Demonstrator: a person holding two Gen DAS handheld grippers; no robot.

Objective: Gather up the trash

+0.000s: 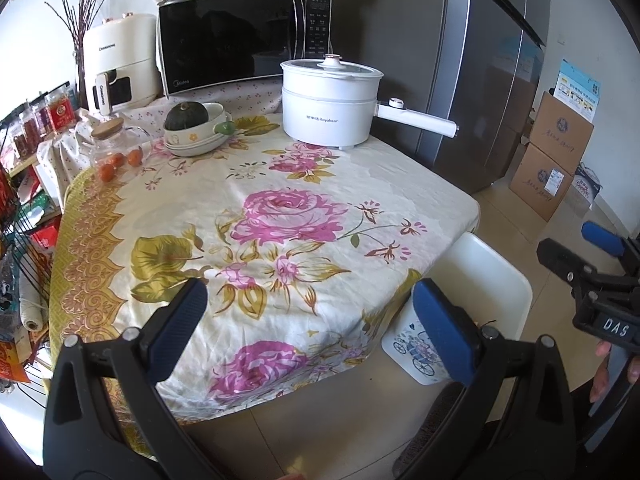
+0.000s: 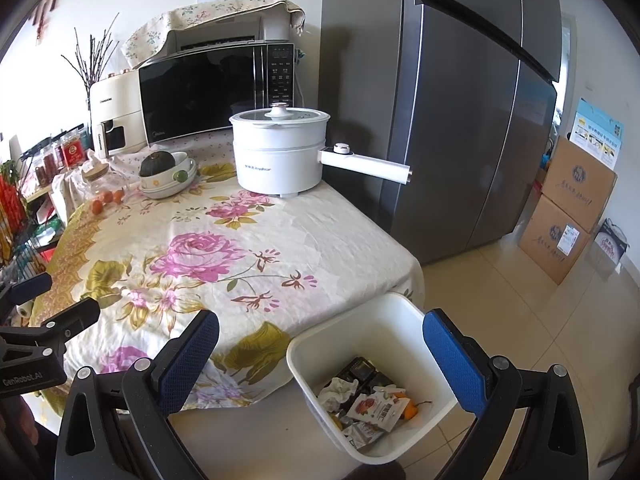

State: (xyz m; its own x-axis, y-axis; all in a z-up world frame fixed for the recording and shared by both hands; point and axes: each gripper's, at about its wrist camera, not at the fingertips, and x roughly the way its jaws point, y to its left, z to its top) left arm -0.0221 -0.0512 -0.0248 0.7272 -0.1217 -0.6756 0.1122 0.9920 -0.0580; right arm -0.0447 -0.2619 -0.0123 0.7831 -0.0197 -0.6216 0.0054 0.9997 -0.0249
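A white trash bin stands on the floor at the table's near right corner. It holds crumpled paper, snack wrappers and an orange peel. In the left wrist view the bin shows beside the table with a bicycle print on its side. My left gripper is open and empty above the table's near edge. My right gripper is open and empty above the bin's left rim. The right gripper also shows at the right edge of the left wrist view. No loose trash shows on the floral tablecloth.
A white electric pot with a long handle, a bowl holding a dark squash and a glass jar with oranges stand at the table's far side. A microwave, grey fridge, cardboard boxes and a wire rack surround it.
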